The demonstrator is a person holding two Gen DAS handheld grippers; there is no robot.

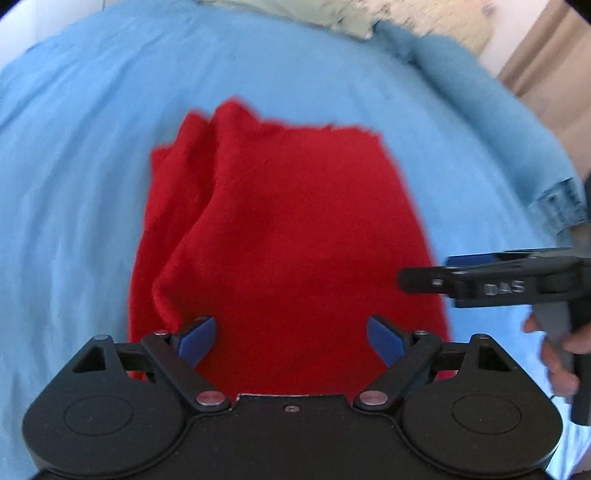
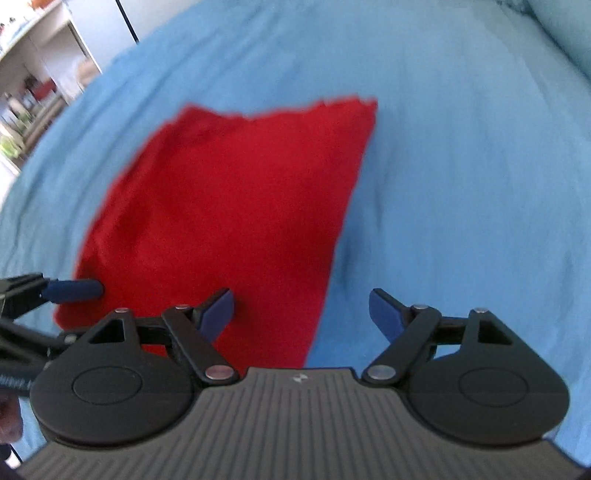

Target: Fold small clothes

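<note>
A red cloth (image 1: 288,236) lies folded on the blue bedsheet (image 1: 81,155), with bunched folds along its left side. My left gripper (image 1: 291,341) is open just above its near edge, jaws wide and empty. My right gripper (image 1: 424,275) shows from the side at the cloth's right edge. In the right wrist view the red cloth (image 2: 229,206) lies ahead and left, and my right gripper (image 2: 301,314) is open and empty over the cloth's right edge. The left gripper's blue fingertip (image 2: 74,290) touches the cloth's left corner.
The blue bedsheet (image 2: 461,166) covers the whole surface. A blue pillow (image 1: 461,74) and pale bedding (image 1: 332,14) lie at the far end. White shelves (image 2: 44,55) stand beyond the bed's left side. A hand (image 1: 557,354) holds the right gripper's handle.
</note>
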